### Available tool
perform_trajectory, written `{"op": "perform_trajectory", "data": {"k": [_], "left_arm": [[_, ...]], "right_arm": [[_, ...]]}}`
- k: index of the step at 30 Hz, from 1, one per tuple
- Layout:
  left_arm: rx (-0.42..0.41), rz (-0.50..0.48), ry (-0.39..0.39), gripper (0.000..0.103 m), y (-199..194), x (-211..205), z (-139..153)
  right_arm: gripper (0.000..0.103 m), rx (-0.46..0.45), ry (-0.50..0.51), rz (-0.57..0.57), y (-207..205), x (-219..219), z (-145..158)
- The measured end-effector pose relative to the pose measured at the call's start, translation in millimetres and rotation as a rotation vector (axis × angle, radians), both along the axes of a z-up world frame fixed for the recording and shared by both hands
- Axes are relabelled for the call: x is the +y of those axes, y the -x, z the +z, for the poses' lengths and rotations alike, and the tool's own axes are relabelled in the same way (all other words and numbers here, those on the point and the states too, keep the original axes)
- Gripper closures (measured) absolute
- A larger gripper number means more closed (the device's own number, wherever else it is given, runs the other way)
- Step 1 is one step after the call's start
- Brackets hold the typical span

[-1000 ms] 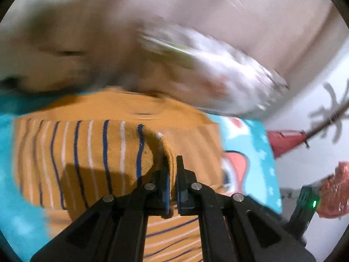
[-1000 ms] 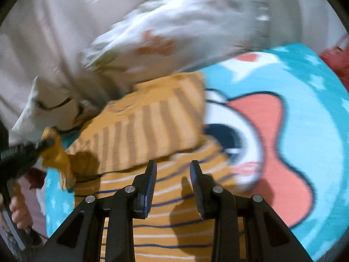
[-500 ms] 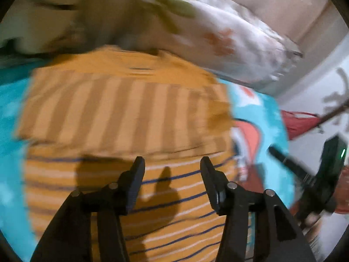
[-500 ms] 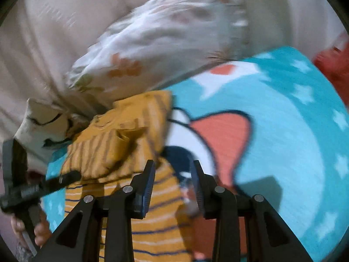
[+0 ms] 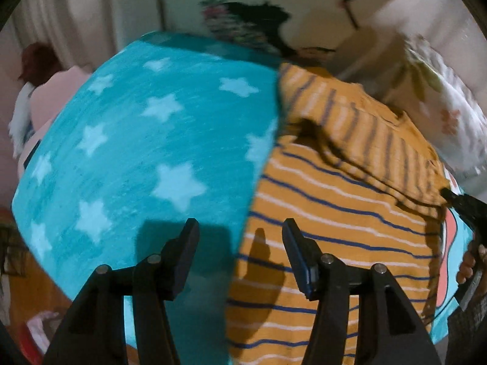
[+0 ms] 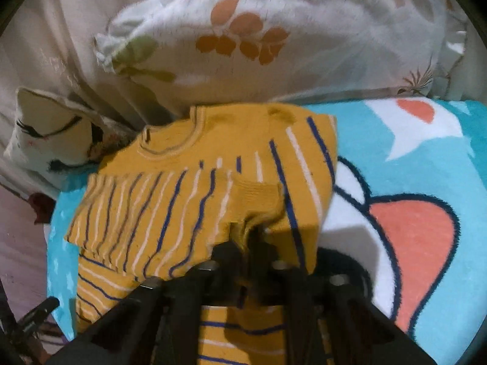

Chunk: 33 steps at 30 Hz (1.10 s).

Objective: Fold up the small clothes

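A small mustard-yellow shirt [image 6: 194, 188] with blue and white stripes lies on a teal star-print blanket [image 5: 146, 152]. Its upper part and sleeve are folded over the body. In the right wrist view my right gripper [image 6: 248, 237] is shut on a bunched fold of the shirt near the sleeve. In the left wrist view the shirt [image 5: 328, 213] lies to the right. My left gripper [image 5: 240, 243] is open and empty, hovering over the shirt's left edge where it meets the blanket. The right gripper's tip [image 5: 462, 203] shows at the shirt's far right edge.
A white floral pillow [image 6: 274, 36] and a cream cushion with a face print [image 6: 51, 130] lie behind the shirt. The blanket shows a cartoon face [image 6: 411, 228] to the right. Pink bedding [image 5: 54, 91] lies beyond the blanket's left edge.
My left gripper let go of the shirt, opened and swung left toward the blanket. My right gripper moved onto the shirt and closed on a fold.
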<state>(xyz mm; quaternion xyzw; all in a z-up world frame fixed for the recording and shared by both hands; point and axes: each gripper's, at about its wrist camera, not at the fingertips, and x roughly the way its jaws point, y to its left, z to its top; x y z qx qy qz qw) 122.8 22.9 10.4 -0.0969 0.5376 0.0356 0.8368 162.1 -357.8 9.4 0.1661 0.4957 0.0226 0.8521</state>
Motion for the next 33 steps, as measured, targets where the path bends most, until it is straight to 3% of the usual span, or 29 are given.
{"op": "perform_trajectory", "data": {"k": [4, 7, 10, 12, 14, 17, 21, 23, 27, 29, 31, 33], "left_arm": [[0.013, -0.008, 0.017, 0.048, -2, 8, -13], [0.051, -0.022, 0.047, 0.048, -7, 6, -28], [0.059, -0.057, 0.059, 0.048, -8, -1, -28], [0.059, -0.100, 0.068, 0.048, -15, -10, -26], [0.025, -0.143, 0.079, 0.048, -25, -20, -17], [-0.049, -0.224, 0.052, 0.048, -52, -45, 3], [-0.144, -0.262, -0.080, 0.048, -102, -74, 14], [-0.128, -0.288, -0.152, 0.048, -125, -86, 5], [0.000, -0.312, -0.359, 0.046, -149, -95, -44], [-0.062, -0.349, -0.423, 0.043, -143, -100, -43], [-0.070, -0.378, -0.418, 0.044, -137, -99, -39], [-0.061, -0.392, -0.334, 0.044, -131, -89, -30]], "right_arm": [[0.098, -0.002, 0.099, -0.075, 1, -19, -2], [0.087, 0.034, 0.124, -0.142, 6, -34, -8], [0.080, -0.016, 0.120, -0.185, 32, -42, 8], [0.054, -0.064, 0.152, -0.202, 50, -42, 16], [0.038, -0.132, 0.206, -0.231, 73, -40, 27], [0.038, -0.088, 0.213, -0.218, 88, -36, 29], [0.038, -0.042, 0.180, -0.211, 106, -33, 22], [0.039, -0.030, 0.200, -0.217, 118, -26, 19], [0.039, -0.011, 0.190, -0.265, 137, -27, 15], [0.039, -0.002, 0.192, -0.307, 149, -33, 15], [0.039, 0.003, 0.182, -0.340, 158, -38, 16], [0.039, 0.009, 0.152, -0.370, 166, -45, 14]]}}
